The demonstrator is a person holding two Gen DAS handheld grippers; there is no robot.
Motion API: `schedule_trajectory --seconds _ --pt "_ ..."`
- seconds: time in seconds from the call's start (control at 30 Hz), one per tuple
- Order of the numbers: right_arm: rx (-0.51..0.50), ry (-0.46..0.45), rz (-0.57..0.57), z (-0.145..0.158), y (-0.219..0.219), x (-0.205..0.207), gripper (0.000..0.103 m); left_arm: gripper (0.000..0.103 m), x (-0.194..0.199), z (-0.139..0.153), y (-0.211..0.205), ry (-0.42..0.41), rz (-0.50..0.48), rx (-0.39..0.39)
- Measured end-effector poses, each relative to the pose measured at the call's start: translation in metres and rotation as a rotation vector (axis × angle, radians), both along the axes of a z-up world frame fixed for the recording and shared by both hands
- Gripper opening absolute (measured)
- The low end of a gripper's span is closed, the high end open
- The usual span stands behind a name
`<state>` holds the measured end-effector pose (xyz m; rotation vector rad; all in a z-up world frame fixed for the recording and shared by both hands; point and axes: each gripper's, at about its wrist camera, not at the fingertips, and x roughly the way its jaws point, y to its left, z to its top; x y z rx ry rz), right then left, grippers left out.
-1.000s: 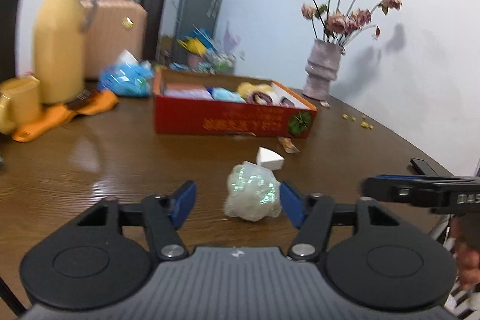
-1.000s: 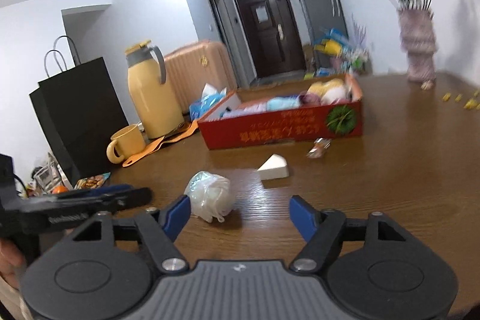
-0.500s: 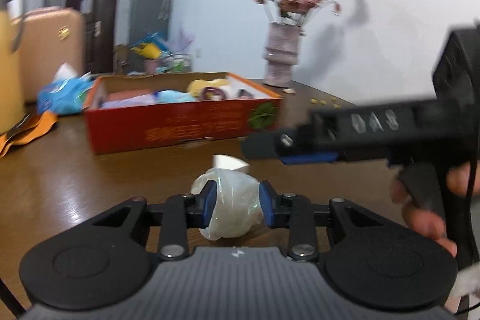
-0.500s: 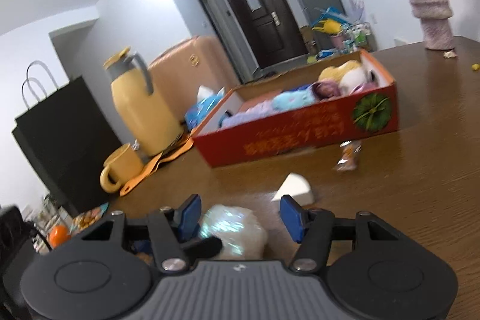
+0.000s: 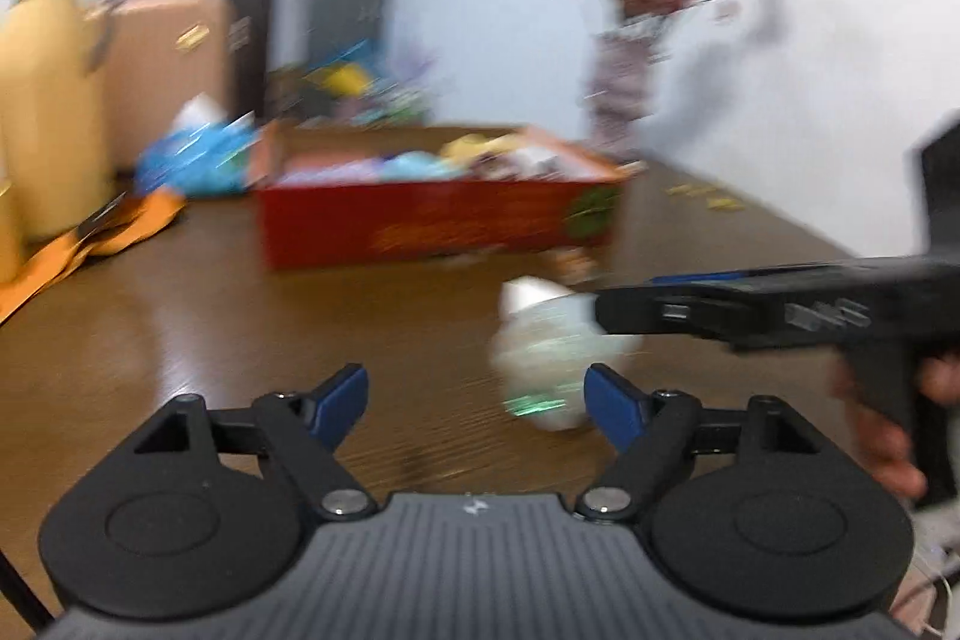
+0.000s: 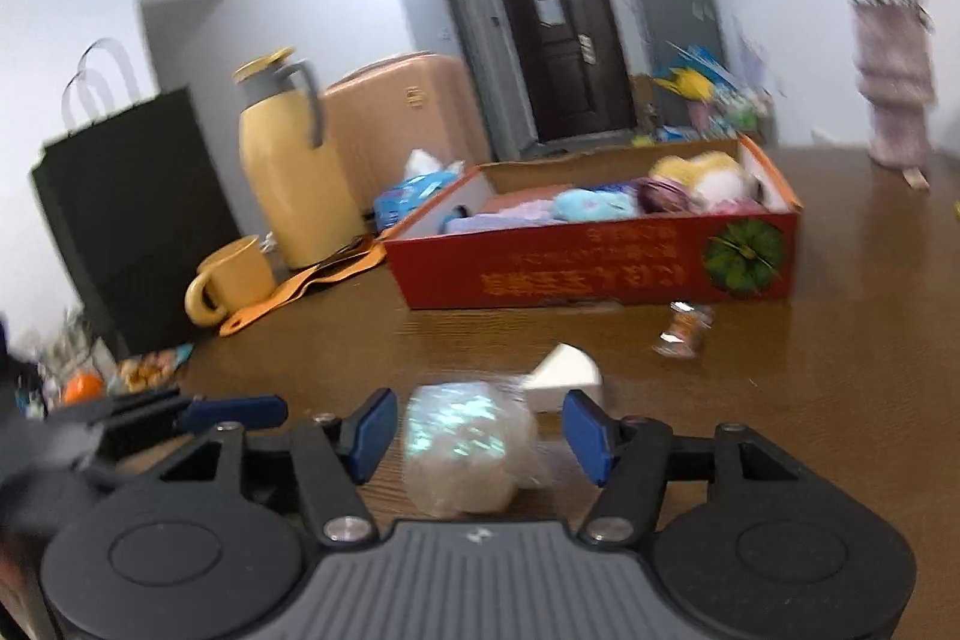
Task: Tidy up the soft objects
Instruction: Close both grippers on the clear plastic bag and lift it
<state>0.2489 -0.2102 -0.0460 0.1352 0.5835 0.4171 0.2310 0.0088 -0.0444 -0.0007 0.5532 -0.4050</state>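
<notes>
- left gripper [image 5: 477,403], low centre of its frame: jaws apart, having just been opening, nothing between them.
- right gripper [image 6: 480,430]: jaws apart, straddling the clear-wrapped soft bundle [image 6: 465,445] on the table [image 6: 810,400], pads not pressing.
- red box [image 6: 600,268] sits behind, centre right.

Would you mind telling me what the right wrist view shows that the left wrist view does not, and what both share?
Only the right wrist view shows the black paper bag, the yellow mug and the right gripper with jaws open around the wrapped bundle. Only the left wrist view shows the hand holding that gripper, and the left gripper, its jaws just opened, with nothing between them. Both show the bundle, the white wedge and the red box.
</notes>
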Motion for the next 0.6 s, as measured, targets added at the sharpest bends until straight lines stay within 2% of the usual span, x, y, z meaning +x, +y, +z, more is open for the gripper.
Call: schedule_trajectory --seconds 0.07,0.1,0.13,0.17,0.2,0.23,0.3,0.37,0.4,0.47,0.57,0.6 --pt "-0.034 -0.013 0.03 -0.003 0.012 0.004 0.061 0.078 0.009 -0.004 0.003 0.04 0.069 0.01" --pt "-0.065 -0.019 0.025 -0.008 0.018 0.008 0.057 0.077 0.013 -0.005 0.003 0.062 0.086 0.022" --pt "-0.092 -0.024 0.014 -0.011 0.021 0.011 0.048 0.076 0.016 -0.007 0.002 0.077 0.103 0.02" --pt "-0.127 -0.018 0.01 -0.013 0.024 0.014 0.025 0.076 0.018 -0.007 0.001 0.087 0.111 0.001" --pt "-0.133 -0.015 0.007 -0.014 0.023 0.014 0.023 0.076 0.019 -0.005 0.001 0.091 0.104 -0.02" --pt "-0.104 -0.023 0.003 -0.014 0.018 0.011 0.021 0.077 0.016 -0.003 0.003 0.078 0.09 -0.039" --pt "0.036 -0.002 -0.02 -0.011 -0.002 0.008 0.018 0.079 0.013 0.002 0.003 0.04 0.055 -0.093" --pt "0.233 0.09 -0.052 -0.018 -0.031 0.012 0.018 0.078 0.02 0.005 -0.005 0.049 0.011 -0.159" --pt "0.293 0.138 -0.074 -0.025 -0.043 0.015 0.018 0.078 0.021 0.004 -0.009 0.065 -0.008 -0.185" --pt "0.314 0.196 -0.143 -0.038 -0.062 0.017 0.015 0.071 0.032 -0.003 -0.023 0.119 -0.04 -0.212" --pt "0.356 0.216 -0.19 -0.047 -0.076 0.013 0.014 0.051 0.047 -0.017 -0.043 0.205 -0.088 -0.231" --pt "0.356 0.218 -0.195 -0.047 -0.077 0.012 0.014 0.037 0.049 -0.02 -0.047 0.213 -0.103 -0.246"
